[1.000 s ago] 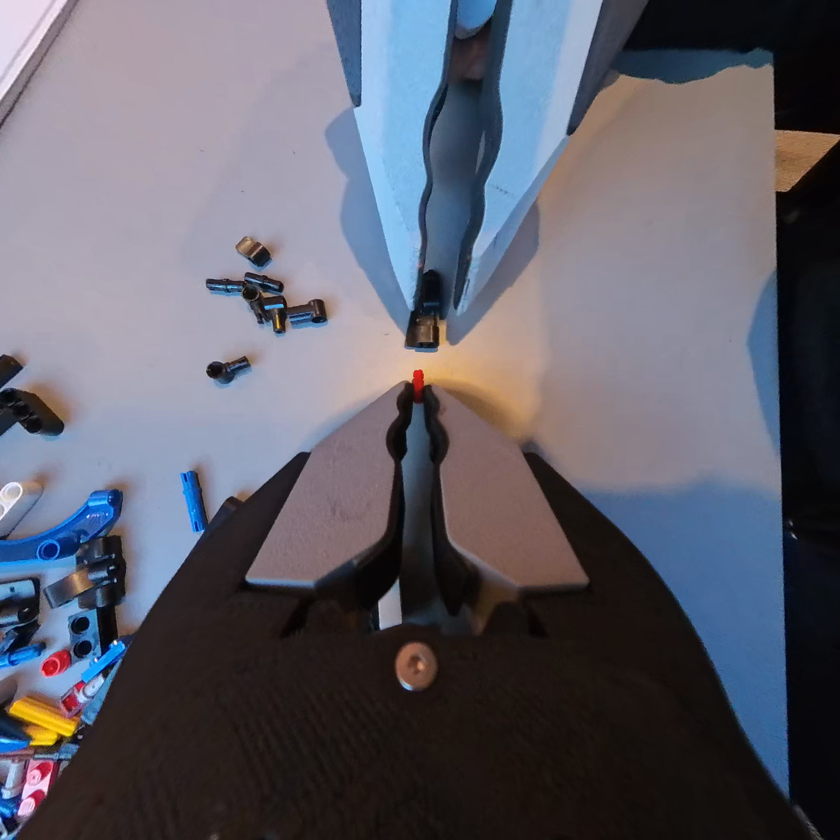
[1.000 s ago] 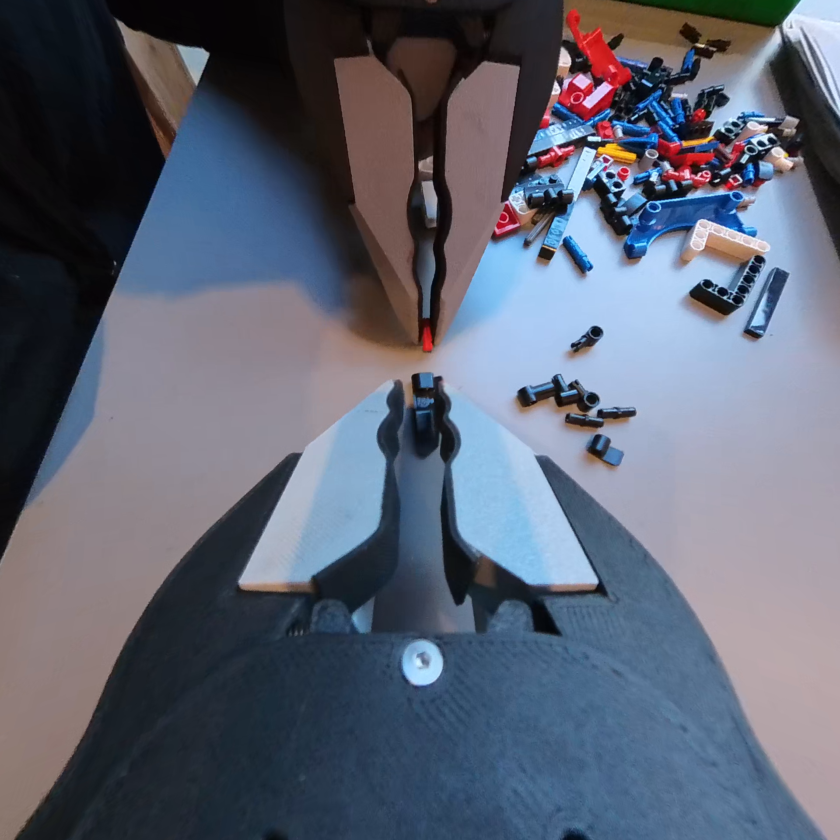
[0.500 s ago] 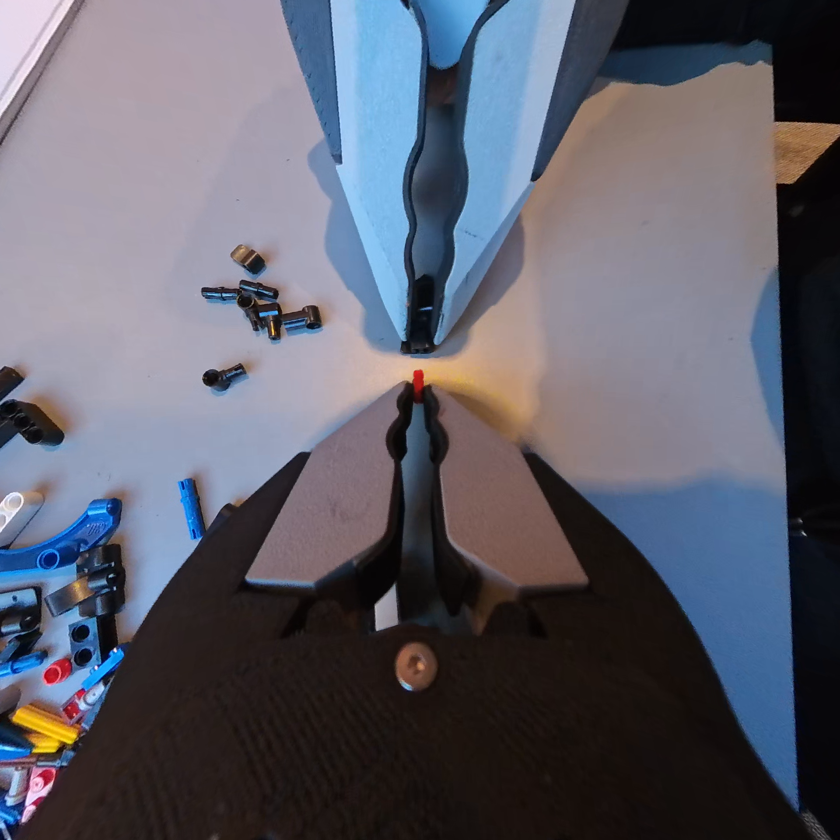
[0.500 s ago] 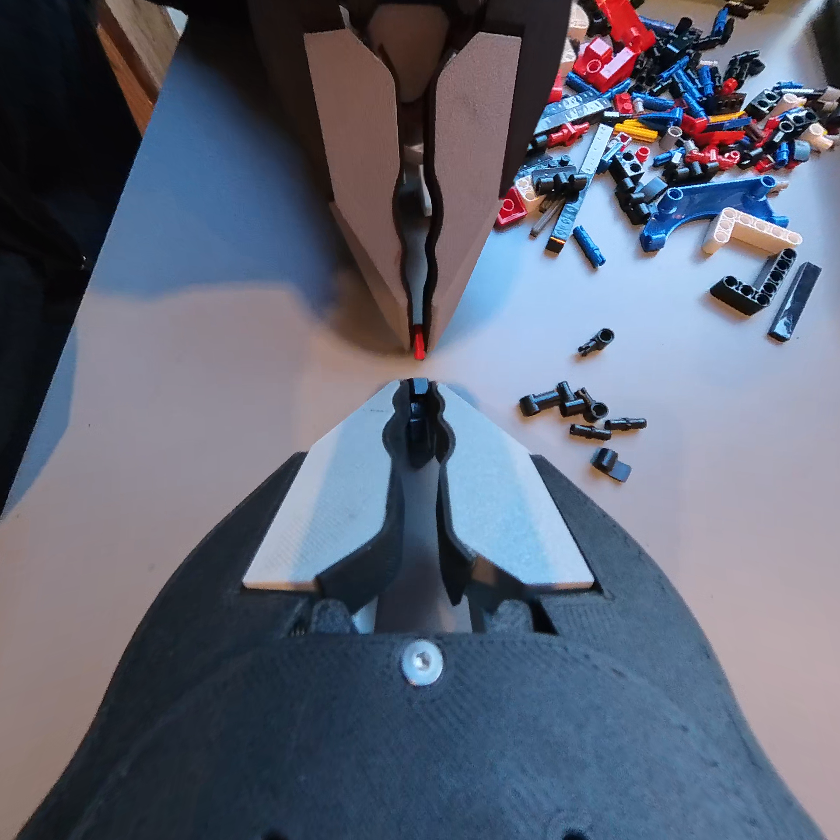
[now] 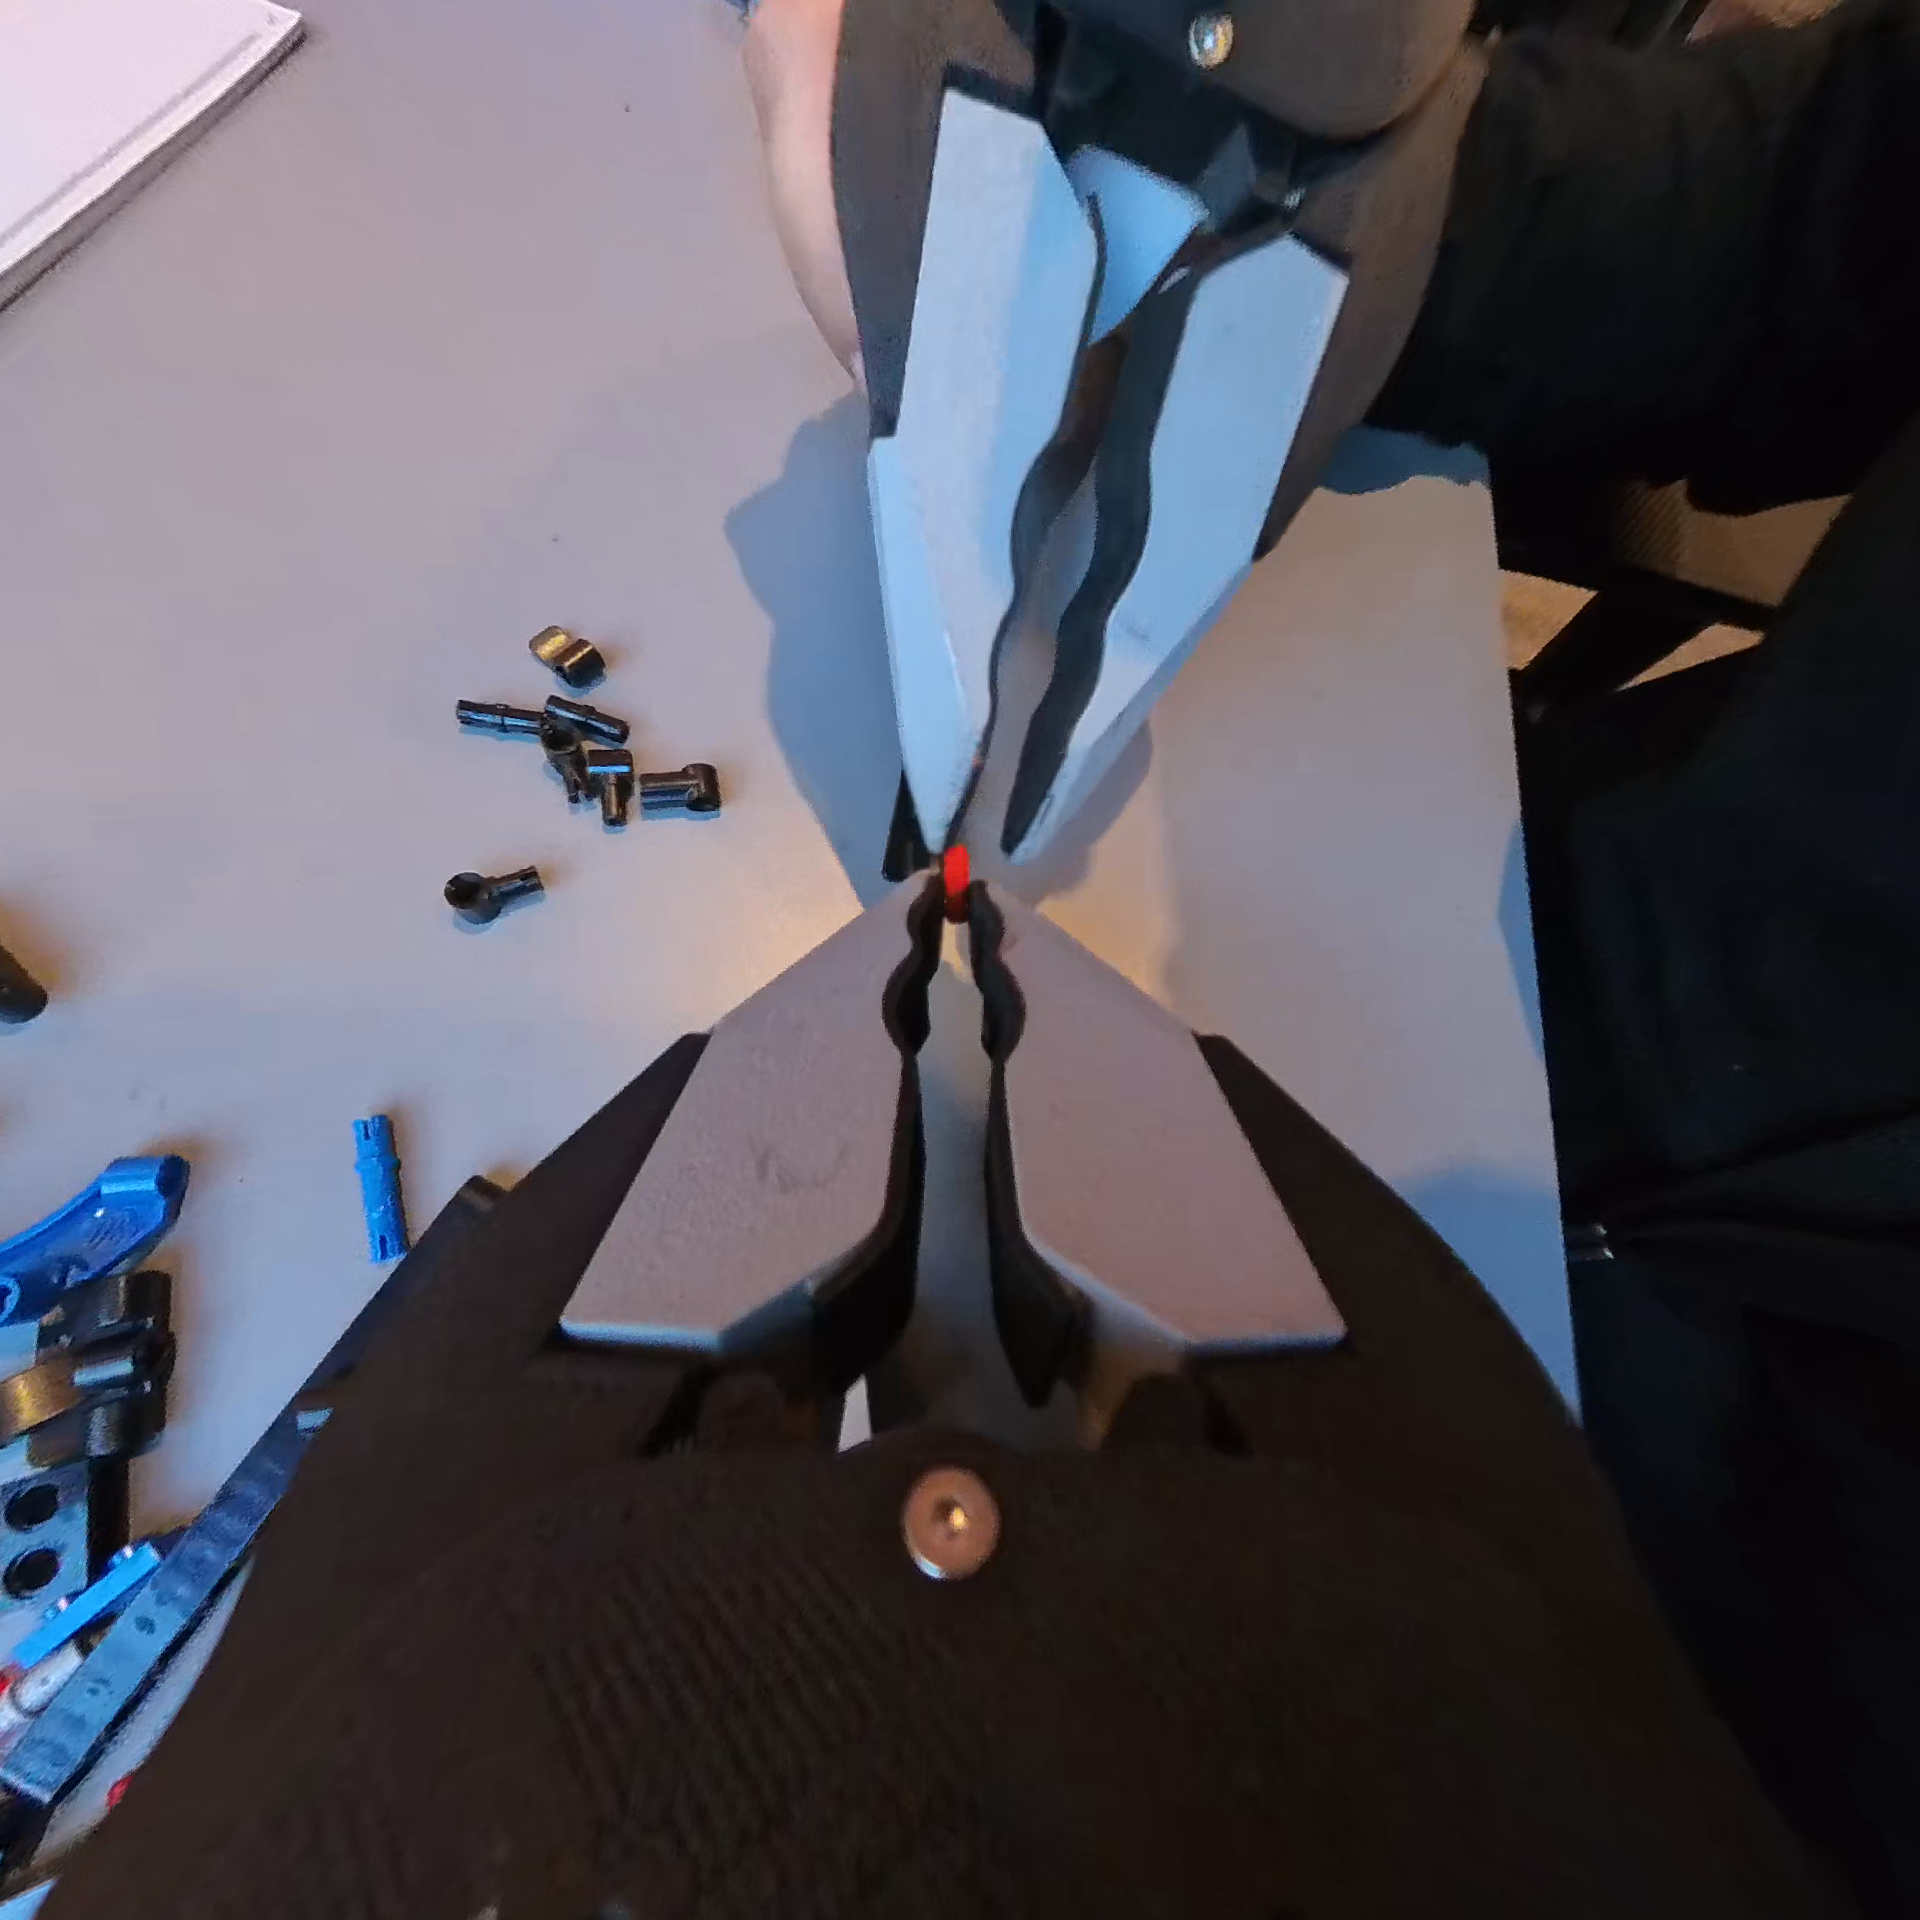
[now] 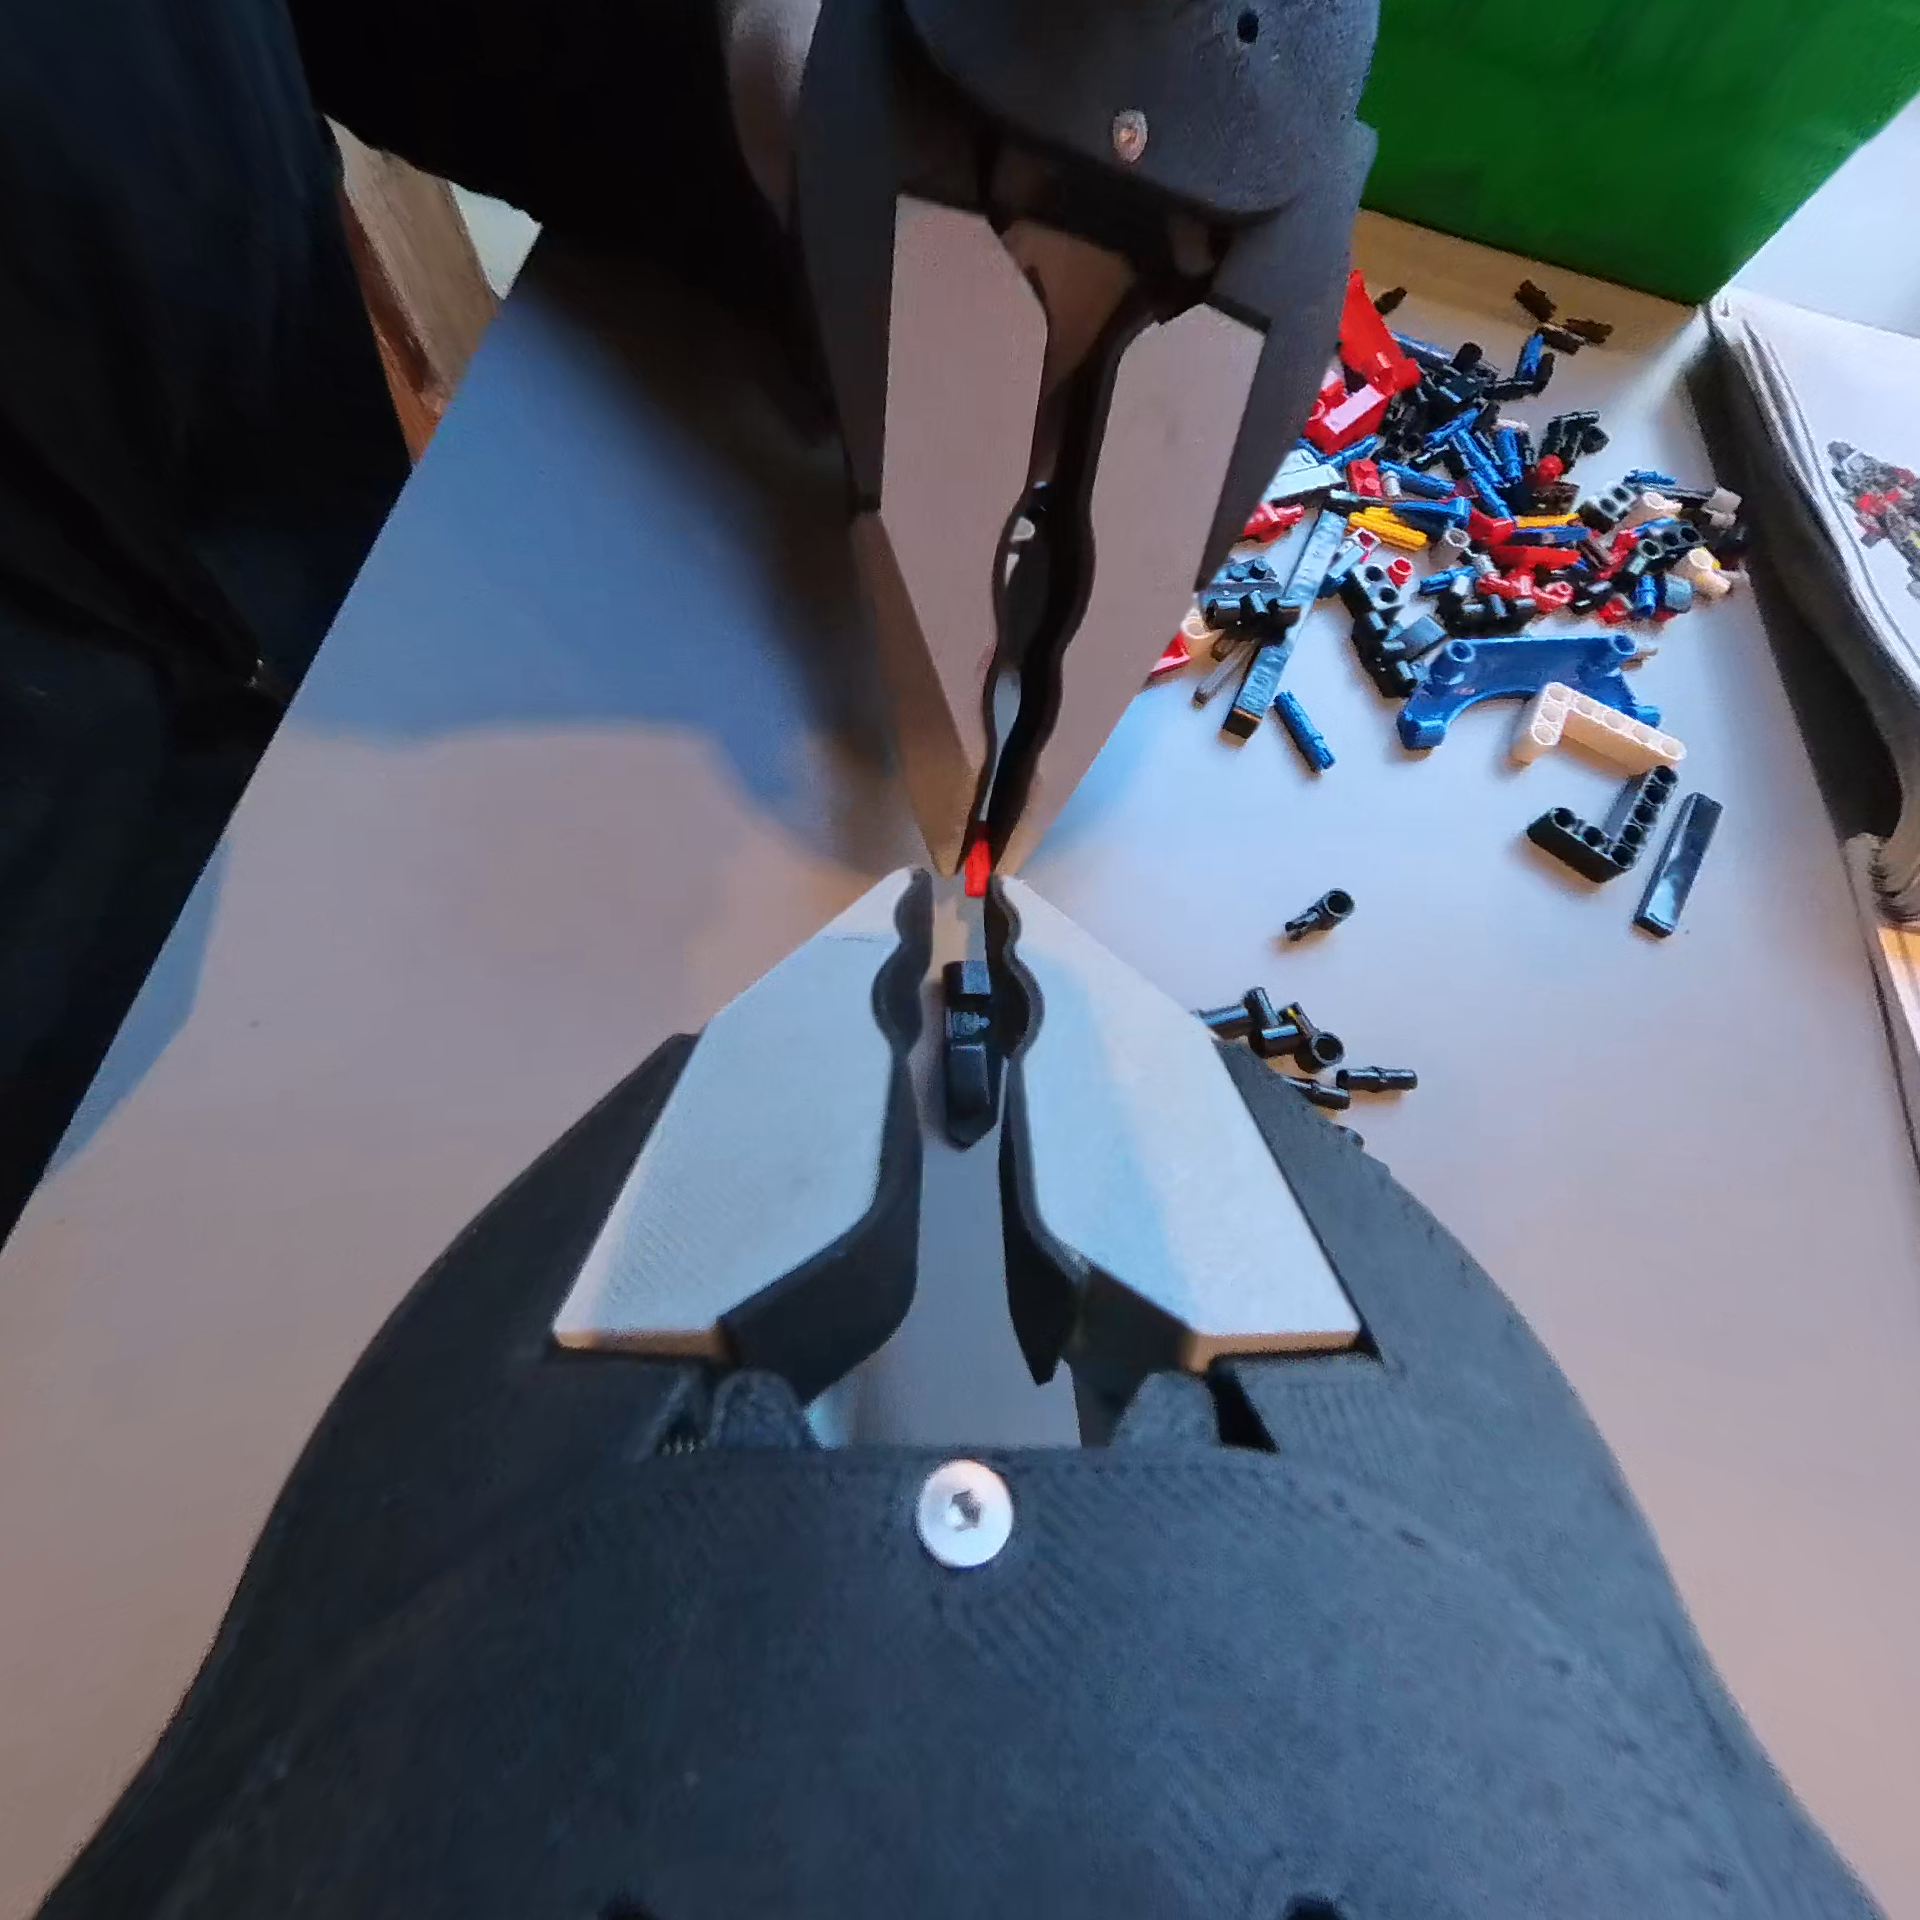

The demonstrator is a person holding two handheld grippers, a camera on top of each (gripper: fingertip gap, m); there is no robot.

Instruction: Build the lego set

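Left wrist view: grey table [image 5: 312, 436] fills most of the frame, w/ a dark-clothed person [image 5: 1714, 727] down the right side. Left gripper [image 5: 951, 914] reaches up from bottom centre, jaws clenched on a small red pin [image 5: 954, 871] at the very tips, mid-frame. Right gripper [image 5: 966, 836] comes down from top centre, tip to tip w/ the left one; its jaws stand slightly apart, the red pin right at its tips. White booklet corner [image 5: 114, 114] upper left. Blue curved piece [image 5: 94, 1226] at the left edge, blue pin [image 5: 379, 1190] just right of it, a cluster of small black connectors [image 5: 592, 748] left of centre. Right wrist view: same table [image 6: 468, 935], the person [image 6: 145, 416] at left, green box [image 6: 1621, 135] upper right, instruction booklet [image 6: 1829, 540] at the right edge. Big heap of mixed lego pieces [image 6: 1475, 540] right of centre, upper half. Right gripper [image 6: 961, 894] from the bottom, jaws parted w/ a narrow gap, released; a black connector [image 6: 966, 1049] sits in that gap, against the right-hand jaw, can't tell if it's pinched at all. Left gripper [image 6: 977, 862] hangs from the top, red pin [image 6: 975, 871] poking out of its tips, just above the black connector, seemingly apart from it.
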